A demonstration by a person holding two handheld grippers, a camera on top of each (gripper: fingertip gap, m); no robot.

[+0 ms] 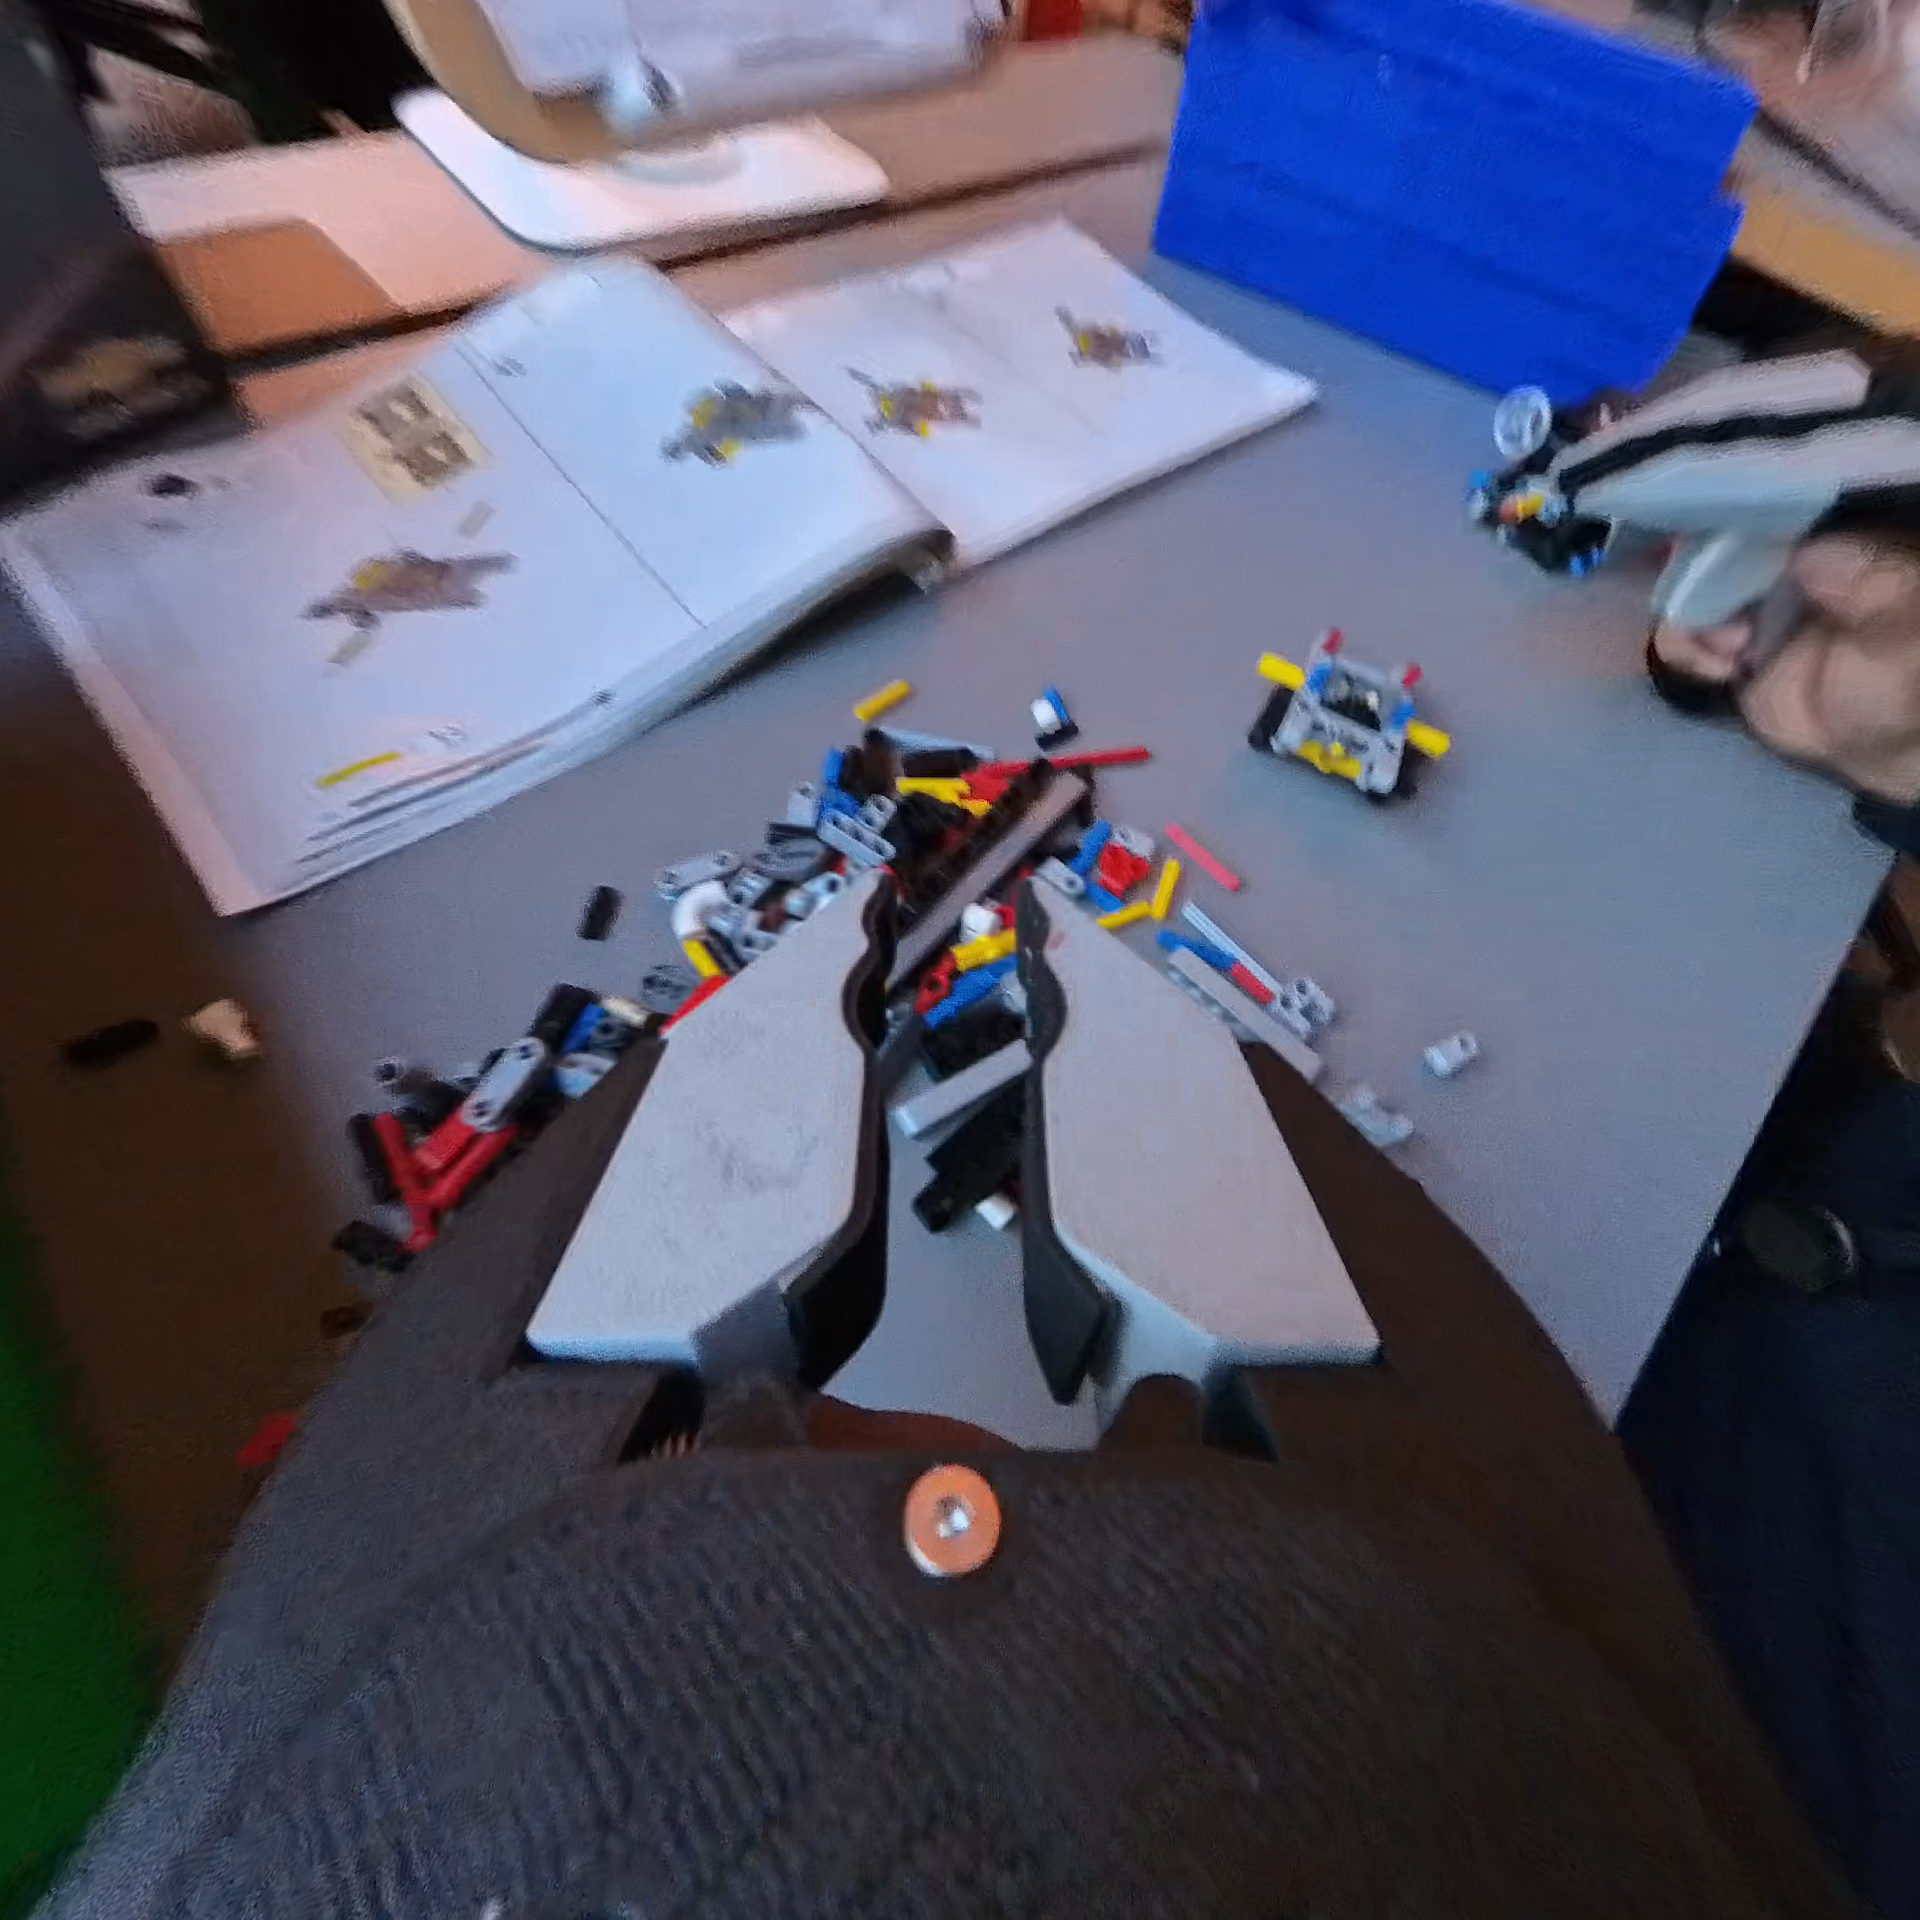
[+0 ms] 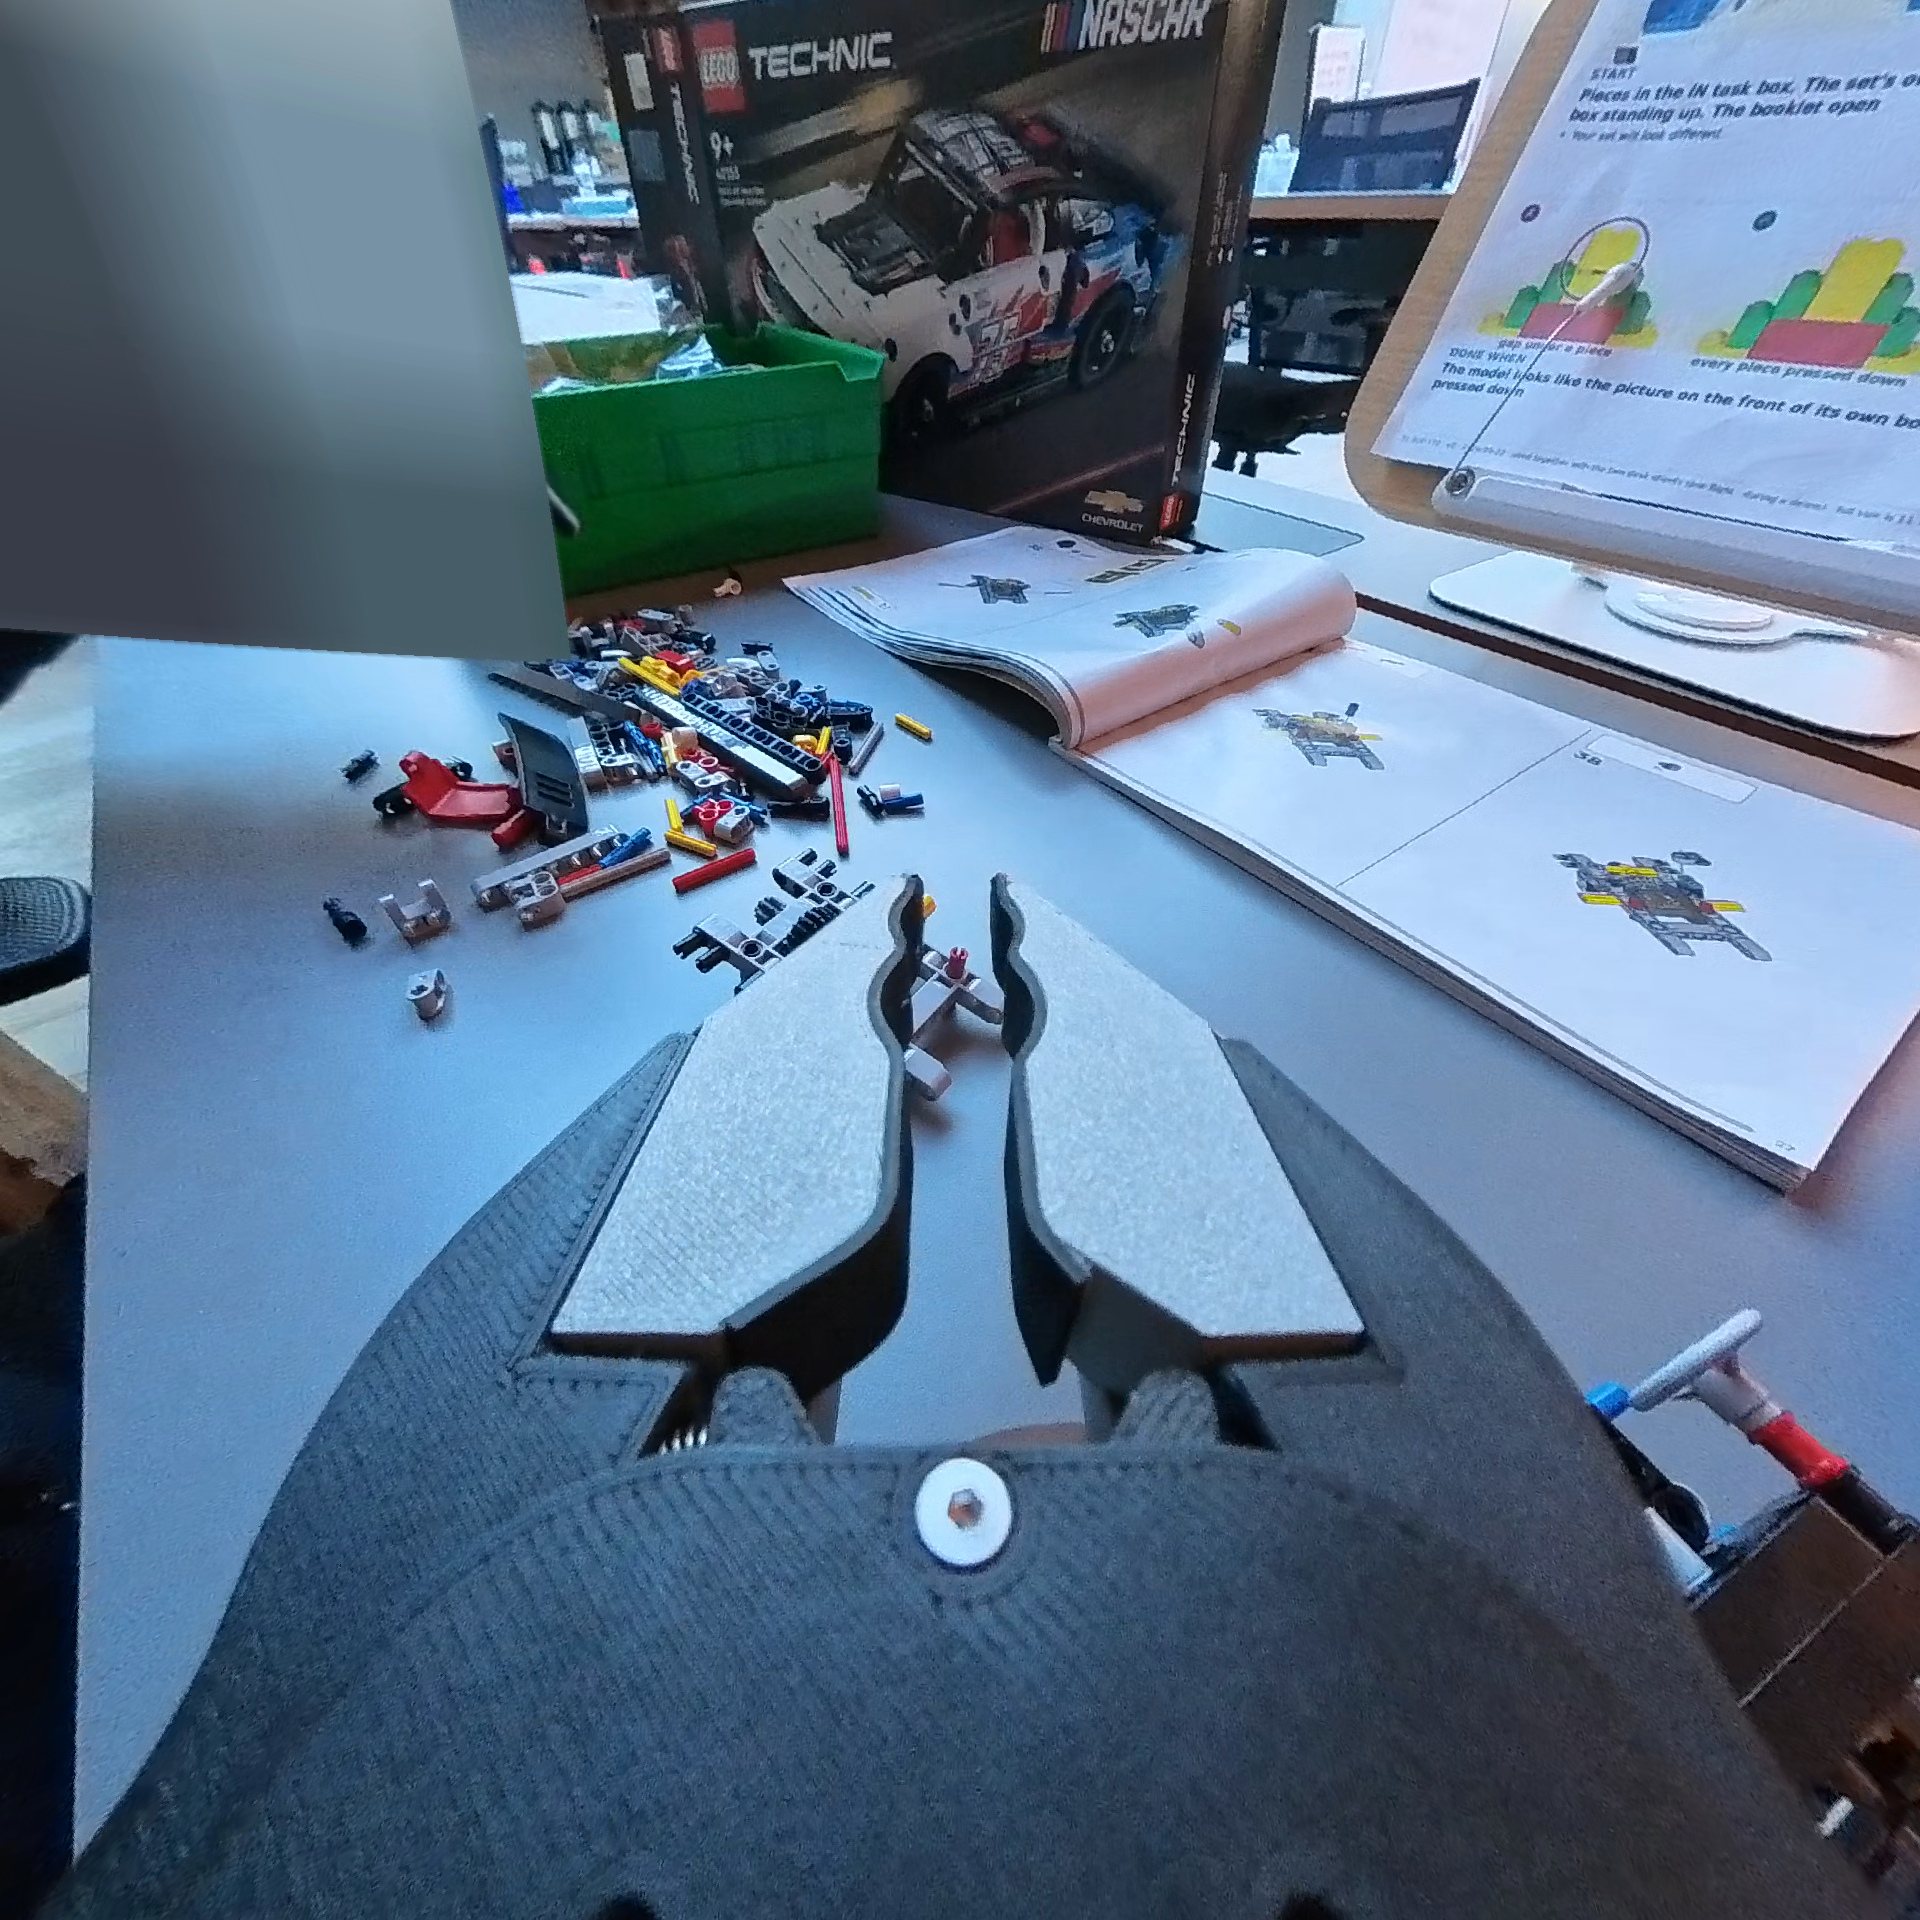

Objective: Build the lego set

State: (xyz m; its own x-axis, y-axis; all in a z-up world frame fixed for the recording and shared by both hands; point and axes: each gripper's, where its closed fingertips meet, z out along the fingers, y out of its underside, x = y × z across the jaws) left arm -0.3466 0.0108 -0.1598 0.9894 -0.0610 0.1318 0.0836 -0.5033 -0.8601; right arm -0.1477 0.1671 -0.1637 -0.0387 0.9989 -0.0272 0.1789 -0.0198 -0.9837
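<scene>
Both claws are spread a bit and neither one is gripping anything. The left claw (image 1: 951, 894) hangs over the jumbled pile of small plastic building pieces (image 1: 935, 831) on the grey surface (image 1: 1507, 987), with a long grey beam (image 1: 987, 873) running diagonally under the gap between its fingers, but nothing is pinched. The right claw (image 2: 956, 894) sits low over a small grey sub-assembly with a red pin (image 2: 951, 987), which lies on the surface between the fingers; there's a visible gap on both sides, so it isn't held. These bits look light, hard and slick, so I'd guess they skate away or twist if caught off-centre. The flat sides of the beams seem the safest place to pinch; pins and axles look easy to pop loose. A little half-built chassis (image 1: 1345, 727) stands apart from the pile, and the open instruction booklet (image 2: 1351, 790) lies beyond.
</scene>
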